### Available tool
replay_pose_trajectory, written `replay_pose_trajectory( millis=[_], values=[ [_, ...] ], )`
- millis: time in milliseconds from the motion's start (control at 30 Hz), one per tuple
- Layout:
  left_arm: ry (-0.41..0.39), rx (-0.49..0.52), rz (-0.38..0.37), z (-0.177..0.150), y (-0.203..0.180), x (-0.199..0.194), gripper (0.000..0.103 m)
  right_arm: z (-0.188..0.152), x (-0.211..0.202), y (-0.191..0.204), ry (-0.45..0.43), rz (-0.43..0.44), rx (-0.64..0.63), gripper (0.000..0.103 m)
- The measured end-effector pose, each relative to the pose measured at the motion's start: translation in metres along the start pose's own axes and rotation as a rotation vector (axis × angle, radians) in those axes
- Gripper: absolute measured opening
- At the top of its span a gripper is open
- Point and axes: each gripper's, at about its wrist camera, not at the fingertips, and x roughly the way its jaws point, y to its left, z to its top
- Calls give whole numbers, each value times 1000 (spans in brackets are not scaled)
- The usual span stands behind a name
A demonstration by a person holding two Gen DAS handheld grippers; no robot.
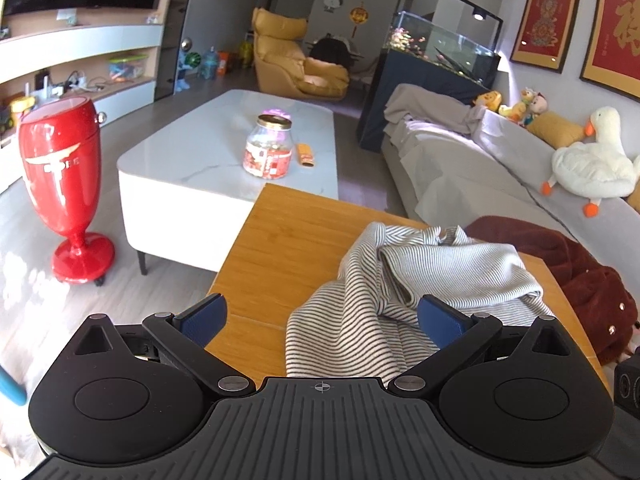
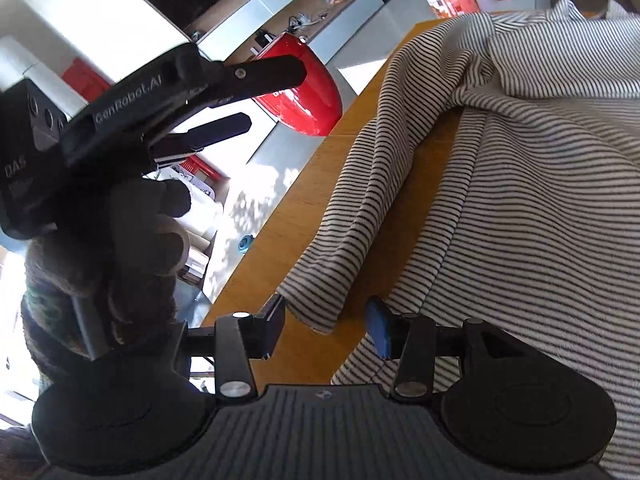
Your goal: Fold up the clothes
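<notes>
Left wrist view: my left gripper point(image 1: 322, 316), jaws spread wide and holding nothing, hangs over the near edge of the wooden table point(image 1: 276, 248). The striped shirt point(image 1: 400, 292) lies crumpled on it, one pad just beside a fold.

Right wrist view: my right gripper point(image 2: 330, 326), jaws partly spread, brackets a loose shirt corner without pinching it. Step, as I judge: taking hold for a fold. Next: close on that corner, then draw the cloth flat.

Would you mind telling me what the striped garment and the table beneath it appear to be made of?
The striped garment looks like soft knitted fabric, probably cotton jersey: fine dark stripes on off-white, matte, draping in loose folds. The table looks like wood or bamboo laminate: warm orange-brown, visible grain and plank seams, slight satin sheen.
</notes>
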Motion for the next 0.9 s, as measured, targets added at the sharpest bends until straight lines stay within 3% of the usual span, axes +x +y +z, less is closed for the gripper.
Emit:
replay_pose_trajectory(
  millis=[33, 67, 233, 300, 400, 600, 767, 867, 900],
  values=[
    [-2, -3, 5, 1, 0, -1, 103, 1, 3, 4, -12, -12, -45, 19],
    [-5, -6, 10, 2, 1, -2, 103, 5, 1, 8, -33, -39, -96, 12],
    [-13, -12, 9, 7, -3, 0, 103, 66, -66, 4, -287, -205, -289, 9],
    [-7, -11, -5, 9, -8, 6, 103, 99, -107, -10, -406, -298, -317, 9],
    [16, 13, -38, 9, -23, 20, 103, 140, -158, -42, -517, -426, -313, 9],
    [53, 125, -126, 8, -70, 49, 103, 161, -187, -119, -503, -537, -212, 8],
    [80, 177, -240, 11, -104, 76, 103, 146, -160, -167, -423, -693, -194, 9],
    [90, 224, -242, 9, -122, 93, 103, 138, -142, -188, -349, -779, -183, 12],
    [92, 241, -232, 7, -128, 99, 103, 136, -144, -192, -352, -766, -150, 18]
  ],
)
